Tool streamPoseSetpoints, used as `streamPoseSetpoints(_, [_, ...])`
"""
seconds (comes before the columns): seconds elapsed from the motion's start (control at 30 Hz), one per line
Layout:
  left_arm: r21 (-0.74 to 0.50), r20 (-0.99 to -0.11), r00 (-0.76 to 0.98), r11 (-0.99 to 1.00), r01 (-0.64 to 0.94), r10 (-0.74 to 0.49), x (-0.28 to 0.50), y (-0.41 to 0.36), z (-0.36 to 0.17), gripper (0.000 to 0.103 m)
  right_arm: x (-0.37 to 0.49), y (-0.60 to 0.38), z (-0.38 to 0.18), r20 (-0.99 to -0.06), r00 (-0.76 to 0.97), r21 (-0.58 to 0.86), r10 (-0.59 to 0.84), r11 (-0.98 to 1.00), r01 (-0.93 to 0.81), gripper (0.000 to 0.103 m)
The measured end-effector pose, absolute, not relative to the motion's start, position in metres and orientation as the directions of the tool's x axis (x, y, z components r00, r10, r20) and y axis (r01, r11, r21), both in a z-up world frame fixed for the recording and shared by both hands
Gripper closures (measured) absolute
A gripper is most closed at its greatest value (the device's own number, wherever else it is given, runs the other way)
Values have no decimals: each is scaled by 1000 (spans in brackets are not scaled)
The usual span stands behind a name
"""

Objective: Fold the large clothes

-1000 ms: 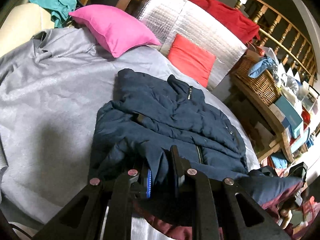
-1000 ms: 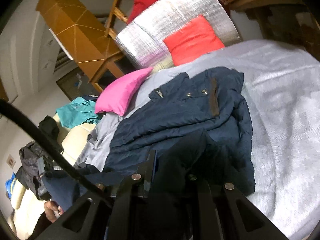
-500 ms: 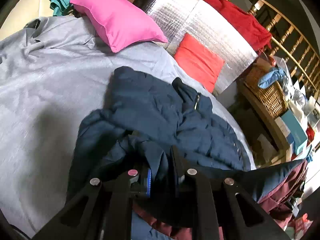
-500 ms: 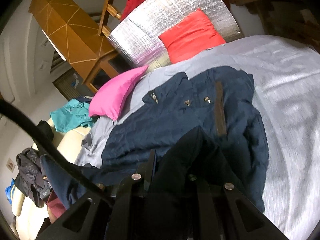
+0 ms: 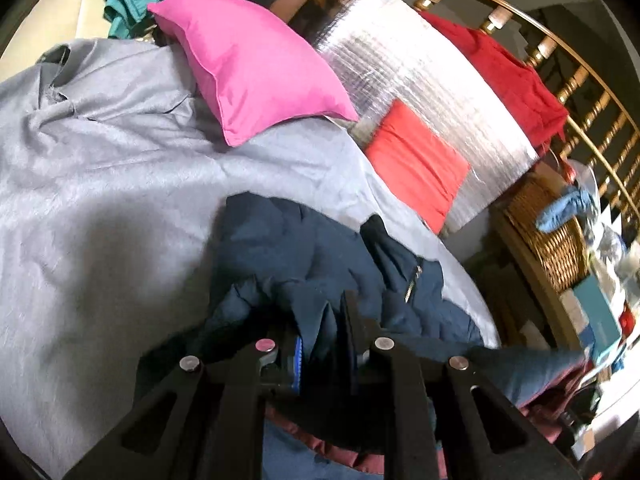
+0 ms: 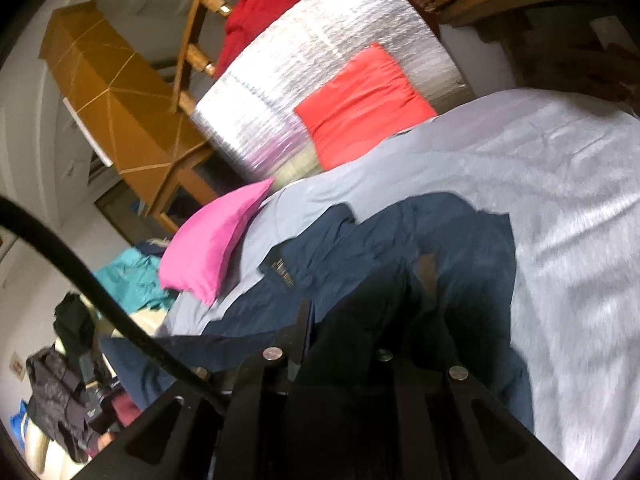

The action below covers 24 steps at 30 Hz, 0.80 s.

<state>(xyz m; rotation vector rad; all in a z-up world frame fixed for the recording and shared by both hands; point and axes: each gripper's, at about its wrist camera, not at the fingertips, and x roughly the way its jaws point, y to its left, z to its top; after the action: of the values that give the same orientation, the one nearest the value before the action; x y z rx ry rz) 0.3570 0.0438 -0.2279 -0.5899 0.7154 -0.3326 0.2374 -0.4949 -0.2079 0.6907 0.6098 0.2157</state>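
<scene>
A navy padded jacket [image 5: 304,256] with a maroon lining lies on the grey bedspread [image 5: 100,184]. My left gripper [image 5: 324,332] is shut on a fold of the jacket's lower edge, held above the rest of the garment. My right gripper [image 6: 348,320] is shut on another dark fold of the jacket [image 6: 460,236], which covers its fingers. The collar and zip lie toward the far side of the bed. The lifted hem stretches between the two grippers.
A pink pillow [image 5: 248,64], a red cushion [image 5: 416,160] and a silver quilted pad [image 5: 424,76] sit at the head of the bed. A wicker basket [image 5: 552,232] and a wooden railing stand at the right. Teal clothing [image 6: 132,276] lies beyond the pink pillow.
Both grippers have carried the jacket's lower edge forward toward the collar. More of the garment is now folded under the lifted part, and the pillows appear closer.
</scene>
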Motion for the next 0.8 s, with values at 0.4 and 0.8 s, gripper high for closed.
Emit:
streamPoseSetpoints(0.4, [-592, -518, 722, 801, 85, -459, 427, 25, -217, 84, 303, -518, -216, -430, 814, 699, 391, 714, 26, 87])
streamPoseSetpoints(0.8, [-742, -500, 659, 671, 8, -562, 462, 30, -220, 27, 345, -555, -242, -199, 813, 942, 547, 337, 4, 27])
